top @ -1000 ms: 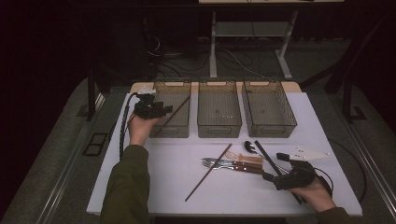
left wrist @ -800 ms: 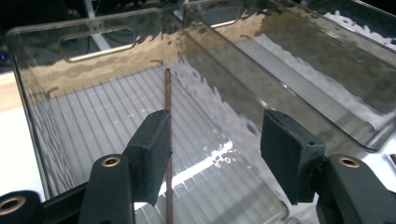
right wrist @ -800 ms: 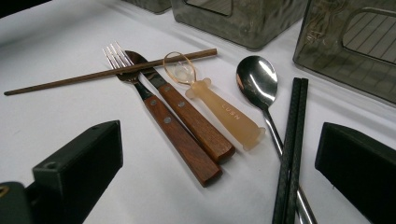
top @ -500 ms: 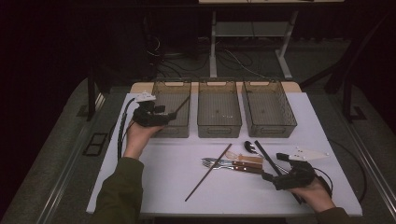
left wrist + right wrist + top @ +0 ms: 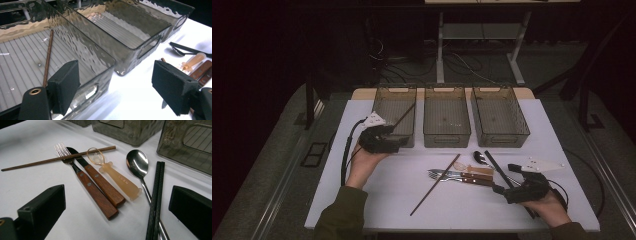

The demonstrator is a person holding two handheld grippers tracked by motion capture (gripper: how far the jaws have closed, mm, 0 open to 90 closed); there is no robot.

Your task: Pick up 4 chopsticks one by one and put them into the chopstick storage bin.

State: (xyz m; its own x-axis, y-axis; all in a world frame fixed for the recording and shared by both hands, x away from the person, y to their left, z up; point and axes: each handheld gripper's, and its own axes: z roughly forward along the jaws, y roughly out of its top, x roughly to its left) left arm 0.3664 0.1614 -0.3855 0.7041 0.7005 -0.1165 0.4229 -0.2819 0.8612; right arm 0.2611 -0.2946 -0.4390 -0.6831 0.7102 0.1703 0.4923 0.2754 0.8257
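The left gripper (image 5: 393, 140) has its jaws wide apart with nothing between them; they have just been opening. It sits at the near end of the left bin (image 5: 382, 107), and in the left gripper view 1 pad hangs over the bin's near wall while the other is over the white table (image 5: 412, 175). A brown chopstick (image 5: 47, 58) lies inside that bin, beyond the jaws and free of them, leaning up against the far right corner in the high view.

Against the frame 1 second ago, the left hand has drawn back toward the person, from over the bin's middle to its near edge, and the chopstick has stayed in the bin.

The right gripper (image 5: 507, 189) rests at the near right of the table, jaws wide and holding nothing. Just ahead of them lie 2 black chopsticks (image 5: 155, 197), a spoon (image 5: 137, 163), an amber spoon (image 5: 117, 178), a fork (image 5: 85, 181), a knife (image 5: 100, 180) and a second brown chopstick (image 5: 55, 159).
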